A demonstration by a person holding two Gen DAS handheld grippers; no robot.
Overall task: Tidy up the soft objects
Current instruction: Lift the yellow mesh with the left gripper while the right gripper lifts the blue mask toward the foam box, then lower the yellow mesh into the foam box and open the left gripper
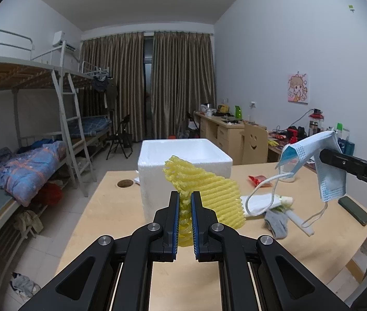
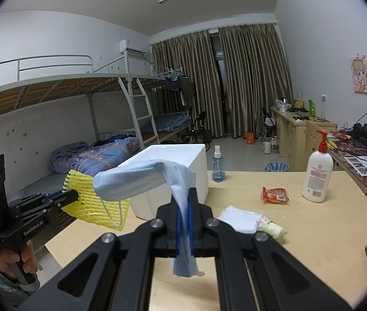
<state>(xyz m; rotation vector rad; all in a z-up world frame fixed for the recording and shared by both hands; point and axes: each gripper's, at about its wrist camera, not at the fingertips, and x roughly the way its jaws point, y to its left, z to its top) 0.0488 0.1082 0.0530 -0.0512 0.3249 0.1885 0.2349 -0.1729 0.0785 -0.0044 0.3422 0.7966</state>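
My left gripper (image 1: 185,197) is shut on a yellow foam net sleeve (image 1: 209,189), held above the wooden table (image 1: 121,207) just in front of a white foam box (image 1: 152,181). My right gripper (image 2: 184,194) is shut on a blue face mask (image 2: 136,178), which droops over its fingers with the ear loops hanging. In the right wrist view the left gripper (image 2: 75,195) holds the net (image 2: 92,202) to the left of the box (image 2: 199,178). In the left wrist view the right gripper (image 1: 323,155) carries the mask (image 1: 310,150) at the right.
On the table lie a grey sock (image 1: 276,223), a white tissue pack (image 2: 237,220), a red snack packet (image 2: 275,195), a lotion pump bottle (image 2: 317,178), a spray bottle (image 2: 218,165) and a dark phone (image 1: 354,210). Bunk beds stand at the left, desks at the right.
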